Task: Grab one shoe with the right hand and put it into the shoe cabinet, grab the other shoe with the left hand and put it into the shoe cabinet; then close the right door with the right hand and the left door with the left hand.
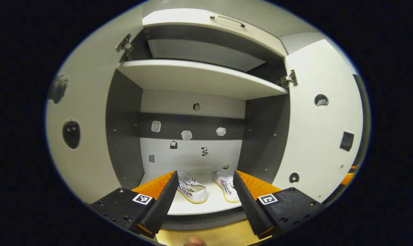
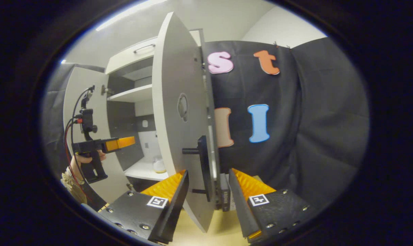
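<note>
Shoes (image 1: 206, 189) beyond left gripper (image 1: 205, 194)

Not much to read. On the left shoe (image 1: 192, 191) there was dark lettering along the side under red and blue stripes, and the same on the right shoe (image 1: 228, 190). It was too small and bent for me to spell out. Each finger of my left claw (image 1: 205, 176) carried a square black-and-white marker (image 1: 142, 199), a pattern with no words. My right claw (image 2: 208, 172) had the same kind of marker (image 2: 157, 201). The stickers (image 1: 186, 135) on the back wall of the shoe cabinet (image 1: 193, 157) were small pictures, with no writing I could make out.
</note>
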Available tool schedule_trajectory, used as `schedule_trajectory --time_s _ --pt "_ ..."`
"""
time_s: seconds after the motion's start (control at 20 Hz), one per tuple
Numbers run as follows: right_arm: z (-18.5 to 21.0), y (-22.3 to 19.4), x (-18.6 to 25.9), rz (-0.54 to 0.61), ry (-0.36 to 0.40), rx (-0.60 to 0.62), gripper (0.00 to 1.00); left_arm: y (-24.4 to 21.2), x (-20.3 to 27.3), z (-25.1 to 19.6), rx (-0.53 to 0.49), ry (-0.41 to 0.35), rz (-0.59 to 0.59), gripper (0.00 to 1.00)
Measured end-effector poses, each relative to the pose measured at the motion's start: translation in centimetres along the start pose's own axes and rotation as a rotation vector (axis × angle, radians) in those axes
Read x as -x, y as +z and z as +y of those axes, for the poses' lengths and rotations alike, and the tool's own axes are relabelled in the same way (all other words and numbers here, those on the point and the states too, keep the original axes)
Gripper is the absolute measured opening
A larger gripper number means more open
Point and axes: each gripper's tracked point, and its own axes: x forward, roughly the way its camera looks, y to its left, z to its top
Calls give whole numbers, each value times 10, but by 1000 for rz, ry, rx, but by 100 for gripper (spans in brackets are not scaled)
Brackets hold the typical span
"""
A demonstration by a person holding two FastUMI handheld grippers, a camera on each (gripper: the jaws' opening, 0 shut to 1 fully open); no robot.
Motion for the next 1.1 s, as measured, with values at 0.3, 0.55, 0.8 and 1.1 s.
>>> schedule_trajectory --time_s 0.3,0.55,0.8,1.1 --pt "86 -10 -33 35 223 -25 72 11 74 10 -10 53 -6 96" --pt "133 -2 -36 17 332 -63 72 28 119 32 -16 129 -37 96" --pt "140 -4 -33 18 347 -55 71 48 163 38 37 159 -83 96" --pt "136 -5 -36 24 339 -57 67 64 225 61 50 246 -129 93"
